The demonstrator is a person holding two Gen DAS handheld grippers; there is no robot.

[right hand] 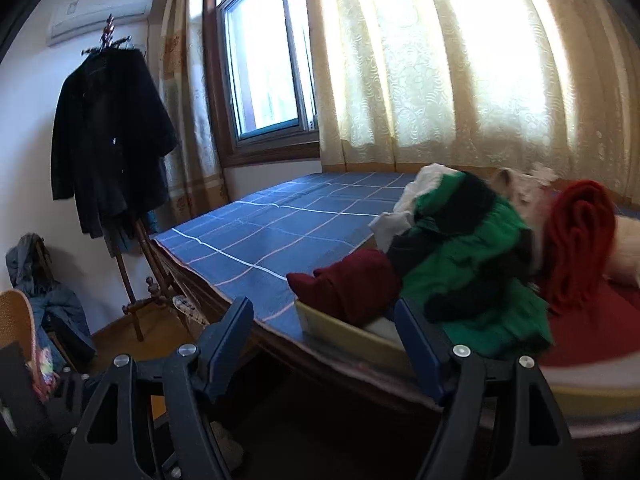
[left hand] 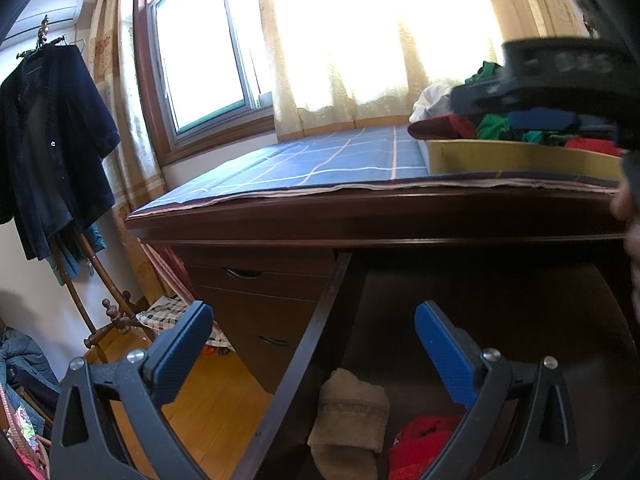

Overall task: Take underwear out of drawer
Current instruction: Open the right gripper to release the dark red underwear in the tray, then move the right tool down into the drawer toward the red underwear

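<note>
At the far left of my left wrist view a dark coat (left hand: 52, 148) hangs on a wooden stand (left hand: 108, 320) by the window (left hand: 200, 60). My left gripper (left hand: 314, 344) sits low over the open drawer (left hand: 316, 344), its blue pads spread wide with nothing between them. The drawer's left wall runs diagonally from my near side up toward the desk front. Inside, just right of that wall, lies a beige sock (left hand: 348, 420), its long axis running from the near edge away from me, cuff end farther in. Right of it, partly behind my right-hand finger, is a red garment (left hand: 424, 444), bunched, so I cannot tell which way it points or whether it is underwear. Above, a blue checked cloth (left hand: 320, 160) covers the desk top, and at its right end a yellow tray (left hand: 520, 156) holds a pile of clothes.

In my right wrist view, my right gripper (right hand: 324, 344) hovers at the desk edge beside that tray (right hand: 340, 332); its jaws stand well apart and grip nothing. In the pile just beyond the fingers, a dark red piece (right hand: 352, 284) hangs over the tray's near rim, pointing left; a green garment (right hand: 480, 280) heaps to its right, crumpled and blurred, with no clear axis. A brighter red cloth (right hand: 580, 240) stands folded at the far right.
</note>
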